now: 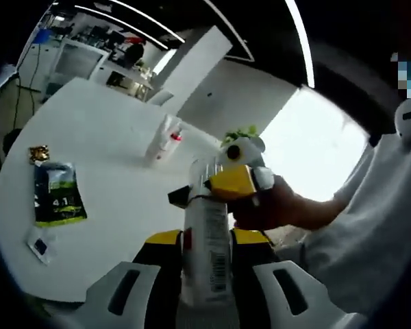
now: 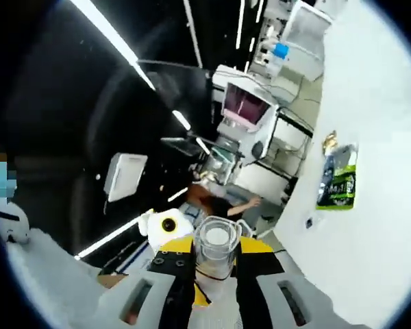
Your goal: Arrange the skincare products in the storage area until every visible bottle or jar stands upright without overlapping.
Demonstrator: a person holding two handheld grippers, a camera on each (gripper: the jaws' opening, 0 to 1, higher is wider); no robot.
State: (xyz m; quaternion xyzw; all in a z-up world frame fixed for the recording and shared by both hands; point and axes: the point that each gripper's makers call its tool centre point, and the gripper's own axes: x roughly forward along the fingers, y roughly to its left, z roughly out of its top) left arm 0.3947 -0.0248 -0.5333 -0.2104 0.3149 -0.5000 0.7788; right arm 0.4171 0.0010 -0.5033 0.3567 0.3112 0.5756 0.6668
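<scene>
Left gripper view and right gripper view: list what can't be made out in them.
- Left gripper view: the bottle's label text is too blurred to read; its cap sits behind the right gripper.
- Left gripper view: the bottle on the table is too small to identify.
- Left gripper view: print on the green packet is illegible.
- Right gripper view: the bottle's body is hidden by the gripper.

Probably a lab: ceiling light strips (image 2: 109, 34), equipment racks (image 2: 246, 110).
</scene>
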